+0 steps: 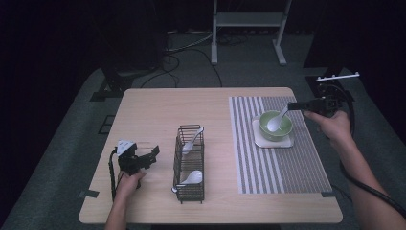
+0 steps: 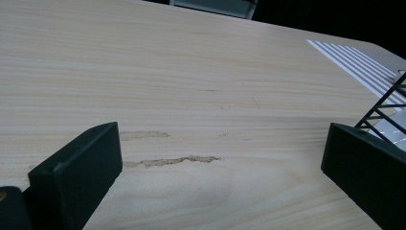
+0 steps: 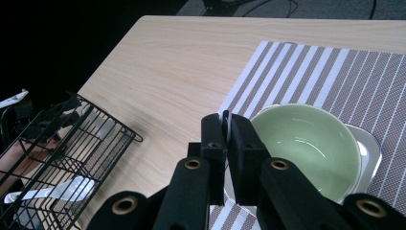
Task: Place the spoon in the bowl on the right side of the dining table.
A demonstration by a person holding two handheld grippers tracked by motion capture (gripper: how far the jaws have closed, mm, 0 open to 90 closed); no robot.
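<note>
A white spoon (image 1: 277, 121) lies with its bowl end inside the green bowl (image 1: 276, 129), and my right gripper (image 1: 292, 106) is shut on the tip of its handle. In the right gripper view the jaws of the right gripper (image 3: 225, 134) press together on the thin white handle edge (image 3: 227, 120), just left of the green bowl (image 3: 311, 143). My left gripper (image 1: 149, 150) rests open on the table to the left of the black wire basket (image 1: 189, 163). Its jaws stand wide apart over bare wood (image 2: 220, 158), with nothing between them.
The bowl sits on a square white saucer (image 1: 282, 142) on a striped placemat (image 1: 277, 167). Two more white spoons (image 1: 193, 140) (image 1: 191, 178) lie in the basket. The basket's wire corner (image 2: 388, 103) is close to the left gripper's right jaw.
</note>
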